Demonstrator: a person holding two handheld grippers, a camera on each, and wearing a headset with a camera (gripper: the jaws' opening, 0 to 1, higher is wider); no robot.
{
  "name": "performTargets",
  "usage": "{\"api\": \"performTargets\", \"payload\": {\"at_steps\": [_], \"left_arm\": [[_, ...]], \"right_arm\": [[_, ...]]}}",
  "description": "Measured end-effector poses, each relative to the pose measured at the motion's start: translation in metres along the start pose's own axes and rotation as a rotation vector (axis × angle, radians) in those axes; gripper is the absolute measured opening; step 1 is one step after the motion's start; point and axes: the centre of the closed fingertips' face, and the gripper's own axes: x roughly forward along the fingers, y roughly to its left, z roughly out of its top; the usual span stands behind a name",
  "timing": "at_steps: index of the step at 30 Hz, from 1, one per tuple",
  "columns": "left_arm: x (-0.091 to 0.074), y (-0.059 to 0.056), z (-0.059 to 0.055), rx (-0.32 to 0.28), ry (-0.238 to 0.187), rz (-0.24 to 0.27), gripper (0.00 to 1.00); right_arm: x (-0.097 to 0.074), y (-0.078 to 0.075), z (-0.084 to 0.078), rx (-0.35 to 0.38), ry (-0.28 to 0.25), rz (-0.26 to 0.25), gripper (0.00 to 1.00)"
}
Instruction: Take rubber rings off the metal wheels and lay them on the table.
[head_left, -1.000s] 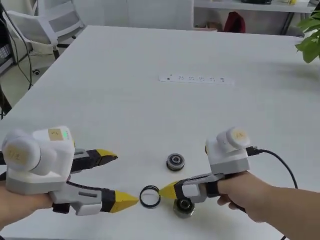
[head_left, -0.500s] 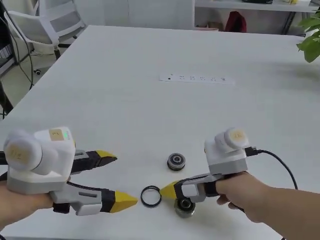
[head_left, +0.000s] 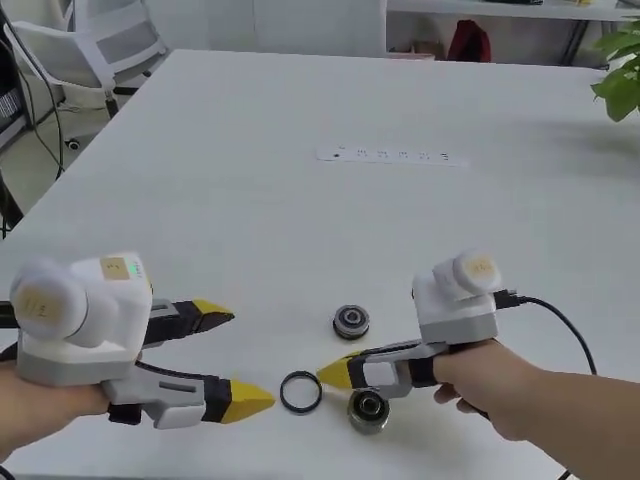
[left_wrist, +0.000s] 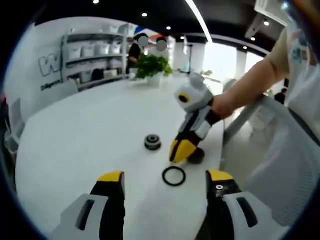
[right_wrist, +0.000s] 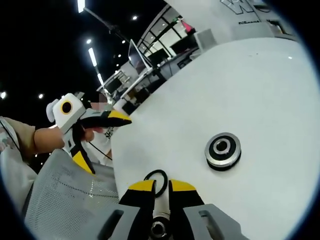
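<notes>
A loose black rubber ring (head_left: 282, 393) lies flat on the white table (head_left: 300, 200). My right gripper (head_left: 335, 373) is shut, its yellow tip just right of that ring and holding nothing. A metal wheel (head_left: 368, 410) sits right below this gripper. A second wheel (head_left: 351, 321) with a dark ring around it stands a little farther back. My left gripper (head_left: 235, 358) hangs open to the left of the ring. In the left gripper view the ring (left_wrist: 163, 176) lies just ahead, between the open jaws. In the right gripper view the ring (right_wrist: 156, 171) peeks out behind the shut tips (right_wrist: 162, 187).
A white power strip (head_left: 390, 156) lies across the middle of the table. Green plant leaves (head_left: 620, 80) reach in at the far right edge. White chairs (head_left: 100, 45) stand beyond the table's far left corner. A cable (head_left: 560, 320) trails from the right gripper.
My right gripper has lifted slightly, so more of the wheel beneath it shows. The ring, the other wheel and the left gripper stay put.
</notes>
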Motion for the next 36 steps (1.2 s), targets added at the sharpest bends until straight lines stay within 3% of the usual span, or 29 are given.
{"api": "performTargets", "payload": {"at_steps": [10,20,27,31,36], "left_arm": [[0.005,0.003,0.004,-0.028,0.011,-0.024,0.64],[0.011,0.005,0.010,0.000,0.013,-0.030,0.60],[0.019,0.007,0.016,0.003,0.015,-0.039,0.60],[0.025,0.010,0.016,0.003,0.034,-0.033,0.65],[0.031,0.015,0.021,0.012,0.029,-0.027,0.64]], "right_arm": [[-0.016,0.001,0.034,-0.041,-0.124,-0.007,0.12],[-0.032,-0.007,0.049,-0.164,-0.179,-0.065,0.15],[-0.045,-0.019,0.055,-0.181,-0.201,-0.099,0.18],[-0.051,-0.027,0.053,-0.191,-0.193,-0.113,0.17],[-0.055,-0.034,0.049,-0.213,-0.178,-0.134,0.18]]}}
